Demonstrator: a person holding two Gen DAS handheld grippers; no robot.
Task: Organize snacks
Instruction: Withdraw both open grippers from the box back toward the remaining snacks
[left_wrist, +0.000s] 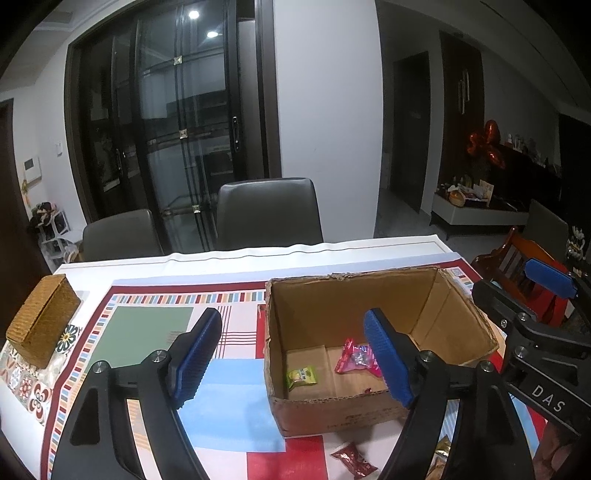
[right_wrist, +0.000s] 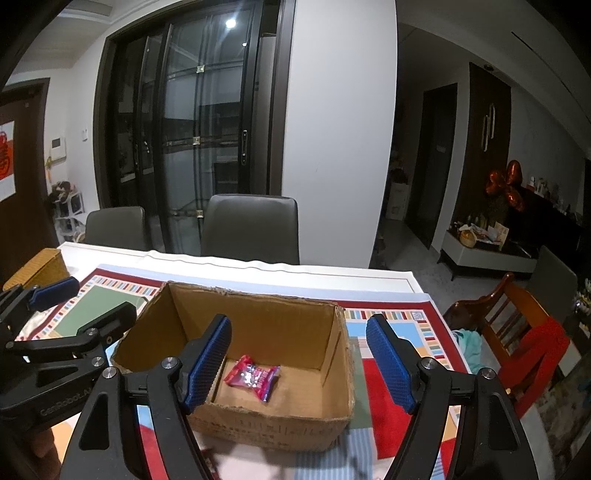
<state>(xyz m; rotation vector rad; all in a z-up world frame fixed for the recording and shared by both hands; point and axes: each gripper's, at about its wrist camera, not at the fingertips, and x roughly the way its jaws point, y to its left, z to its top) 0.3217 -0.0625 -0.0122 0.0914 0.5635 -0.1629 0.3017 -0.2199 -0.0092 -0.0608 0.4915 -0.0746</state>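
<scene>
An open cardboard box (left_wrist: 295, 314) (right_wrist: 280, 421) stands on the patterned tablecloth. Inside lie a pink snack packet (left_wrist: 356, 358) (right_wrist: 253, 376), a small green packet (left_wrist: 302, 376) and a red sliver by the front wall. My left gripper (left_wrist: 295, 354) hovers open over the box's left wall, nothing between its blue pads. My right gripper (right_wrist: 301, 365) is open above the box's right half, also empty. Each gripper shows at the edge of the other's view. On the cloth in front of the box lie a dark red packet (left_wrist: 352, 459) and a gold-coloured packet (left_wrist: 441, 456), partly hidden.
A woven wicker box (left_wrist: 42, 319) (right_wrist: 38, 266) sits at the table's left edge. Two grey chairs (left_wrist: 267, 214) stand behind the far edge, a wooden chair (right_wrist: 517, 325) with a red cushion at the right. Glass doors and a low cabinet fill the background.
</scene>
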